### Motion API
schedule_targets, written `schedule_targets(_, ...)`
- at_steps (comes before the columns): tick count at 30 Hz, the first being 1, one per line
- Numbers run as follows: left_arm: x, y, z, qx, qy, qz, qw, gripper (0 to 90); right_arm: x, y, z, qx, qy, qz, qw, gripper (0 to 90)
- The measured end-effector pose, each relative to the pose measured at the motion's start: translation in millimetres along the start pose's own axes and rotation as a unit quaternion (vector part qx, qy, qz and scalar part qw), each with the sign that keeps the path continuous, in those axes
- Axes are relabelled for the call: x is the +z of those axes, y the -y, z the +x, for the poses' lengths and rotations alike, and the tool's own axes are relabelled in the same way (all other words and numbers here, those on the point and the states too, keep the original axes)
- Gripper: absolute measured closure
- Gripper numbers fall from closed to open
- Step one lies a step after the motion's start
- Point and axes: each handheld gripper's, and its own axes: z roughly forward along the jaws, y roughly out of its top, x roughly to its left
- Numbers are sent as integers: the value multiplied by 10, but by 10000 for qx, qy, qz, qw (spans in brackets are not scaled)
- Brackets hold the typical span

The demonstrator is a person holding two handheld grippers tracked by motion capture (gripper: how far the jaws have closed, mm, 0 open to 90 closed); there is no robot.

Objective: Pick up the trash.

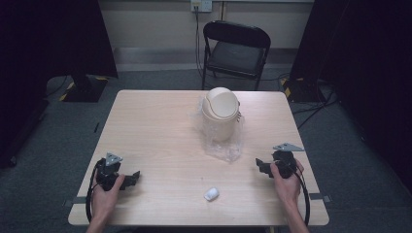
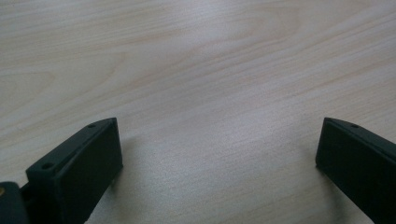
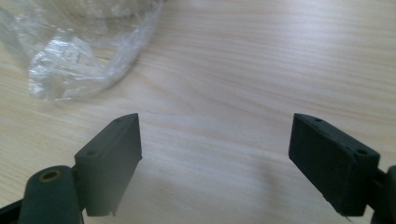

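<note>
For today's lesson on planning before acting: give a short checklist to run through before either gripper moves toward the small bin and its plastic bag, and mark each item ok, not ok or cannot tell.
1. Left gripper open with nothing between the jaws: ok.
2. Right gripper open with nothing between the jaws: ok.
3. Small bin stands upright on the table: ok.
4. Plastic bag within view of the right gripper, ahead of it: ok.
5. White crumpled piece lies apart from both grippers, near the front edge: ok.
6. Whether the bin's swing lid moves freely: cannot tell.
</note>
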Motion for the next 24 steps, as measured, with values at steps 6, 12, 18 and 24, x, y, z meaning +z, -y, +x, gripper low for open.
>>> schedule_targets(6, 0, 0, 0, -1, 1, -1, 10000, 0, 23, -36, 57, -71, -252, -12, 9997, 167)
schedule_targets(12, 0, 0, 0, 0, 0, -1, 10000, 0, -4, -122, 84, -127, -307, -35, 9994, 163)
schedule_targets(18, 0, 0, 0, 1, 0, 0, 10000, 0, 54, -246, 161, -188, -405, -45, 9990, 162)
schedule_targets(24, 0, 0, 0, 1, 0, -1, 10000, 0, 125, -380, 247, -304, -486, -8, 9984, 164)
